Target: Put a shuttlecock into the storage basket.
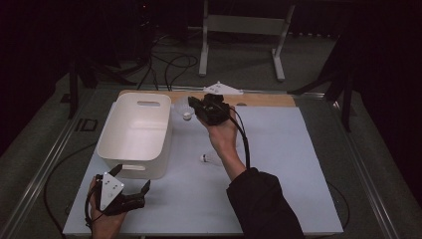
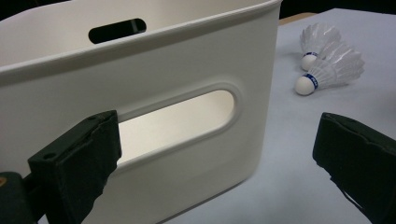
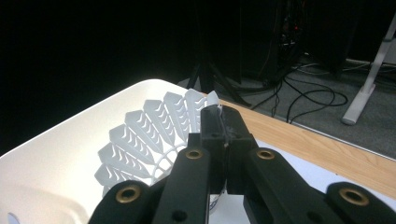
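Nearest me, at the front left corner of the table (image 1: 278,199), my left gripper (image 1: 133,179) sat with its jaws spread wide and nothing between them. I judged it was parked there just in front of the white bin (image 1: 134,134) to stay clear of the right arm's path, or to steady the bin if it slid. Its own view looked straight at the bin's near wall and the handle slot (image 2: 177,119).

A little farther in, 1 loose shuttlecock (image 1: 209,158) lay on the blue surface beside my right forearm, right of the bin, waiting its turn. The left gripper view showed 2 shuttlecocks (image 2: 329,70) on the table past the bin's corner; the farther of them was half covered by the nearer.

Farther still, near the bin's far right corner, my right gripper (image 1: 191,103) was clamped on a held shuttlecock (image 3: 149,135), pinching the feather skirt, with the cork end hanging down toward the bin rim (image 3: 70,130). I took that as the carry toward a drop inside.

I could not see the held cork in the right gripper view, since the jaws covered it. Another white cork (image 1: 186,117) showed just under the gripper from above; whether it belonged to the held one I could not tell. The bin's floor looked bare from above, though its near inside wall was hidden.
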Demonstrator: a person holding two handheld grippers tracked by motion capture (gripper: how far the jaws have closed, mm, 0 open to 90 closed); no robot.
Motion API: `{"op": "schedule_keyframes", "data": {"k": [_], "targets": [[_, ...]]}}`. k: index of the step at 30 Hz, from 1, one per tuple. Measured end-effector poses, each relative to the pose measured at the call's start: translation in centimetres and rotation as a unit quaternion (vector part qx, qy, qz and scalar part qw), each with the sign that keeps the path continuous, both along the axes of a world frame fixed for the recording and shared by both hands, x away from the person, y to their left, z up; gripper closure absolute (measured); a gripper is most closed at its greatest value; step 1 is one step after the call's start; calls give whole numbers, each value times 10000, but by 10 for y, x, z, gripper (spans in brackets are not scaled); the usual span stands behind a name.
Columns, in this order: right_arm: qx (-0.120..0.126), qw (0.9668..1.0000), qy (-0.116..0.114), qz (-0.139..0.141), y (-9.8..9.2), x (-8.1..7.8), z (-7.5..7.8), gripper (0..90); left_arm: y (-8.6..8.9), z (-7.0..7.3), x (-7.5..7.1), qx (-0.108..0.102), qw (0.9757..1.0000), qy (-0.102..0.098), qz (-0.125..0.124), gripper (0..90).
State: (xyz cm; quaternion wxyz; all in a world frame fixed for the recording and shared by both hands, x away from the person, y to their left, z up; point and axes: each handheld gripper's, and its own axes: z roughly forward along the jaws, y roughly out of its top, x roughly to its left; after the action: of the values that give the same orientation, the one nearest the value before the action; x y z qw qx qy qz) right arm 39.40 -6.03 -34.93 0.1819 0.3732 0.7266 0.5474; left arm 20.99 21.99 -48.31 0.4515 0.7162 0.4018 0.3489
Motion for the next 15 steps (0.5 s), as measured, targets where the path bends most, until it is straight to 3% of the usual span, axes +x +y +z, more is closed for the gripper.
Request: {"op": "schedule_keyframes", "data": {"k": [11, 15], "targets": [[-88, 9999, -48, 15, 9, 1, 2, 899, 0, 0, 0, 13, 10000, 8, -8, 16], [31, 10000, 2, 51, 10, 2, 1, 899, -1, 0, 1, 8, 10000, 3, -13, 16]]}}
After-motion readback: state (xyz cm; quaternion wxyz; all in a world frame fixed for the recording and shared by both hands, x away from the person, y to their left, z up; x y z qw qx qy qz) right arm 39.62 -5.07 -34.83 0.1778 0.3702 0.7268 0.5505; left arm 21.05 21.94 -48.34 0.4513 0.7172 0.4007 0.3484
